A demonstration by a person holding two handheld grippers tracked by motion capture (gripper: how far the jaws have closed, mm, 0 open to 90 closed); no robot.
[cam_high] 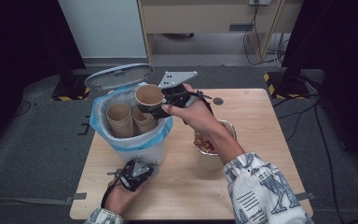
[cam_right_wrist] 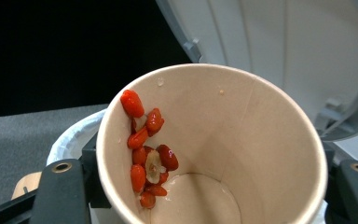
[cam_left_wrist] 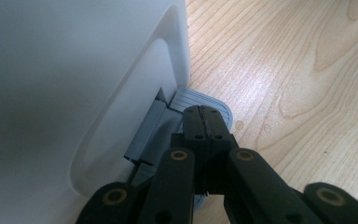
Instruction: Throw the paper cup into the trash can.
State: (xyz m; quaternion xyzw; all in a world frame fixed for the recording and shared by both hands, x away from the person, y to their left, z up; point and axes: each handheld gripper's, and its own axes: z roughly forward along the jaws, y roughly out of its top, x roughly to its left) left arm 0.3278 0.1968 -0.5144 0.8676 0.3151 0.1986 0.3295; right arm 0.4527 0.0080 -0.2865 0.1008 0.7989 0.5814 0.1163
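- Left gripper (cam_high: 131,173), low at the near side of the bin (cam_high: 161,148): jaws fully closed on each other, nothing between them, tips pressed down on the grey foot pedal (cam_left_wrist: 204,100) at the bin's base.
- Lid (cam_high: 117,76) raised behind the bin, apparently because of that pedal pressure. Keep the pressure steady and straight down; a slip off the pedal edge would probably let the lid fall onto the cup.
- Inside the blue-lined bin: stacks of used paper cups (cam_high: 120,120), leaving limited free space at the opening.
- Right gripper (cam_high: 157,101), above the bin's far right rim: jaws spread wide enough to clamp the wall of a paper cup (cam_high: 148,95), one jaw on each side in the right gripper view. Cup tilted, mouth toward the camera.
- Cup contents: red berry-like pieces (cam_right_wrist: 148,151) and a pale slice stuck to the wet inner wall, so probably not emptied cleanly.
- Grip only firm enough to hold; a paper wall crushes easily.
- Move over the open gap beside the stacks, keep clear of the lid, then release low.
- Right of the bin, under the right forearm: a foil container (cam_high: 209,145) holding similar food scraps.
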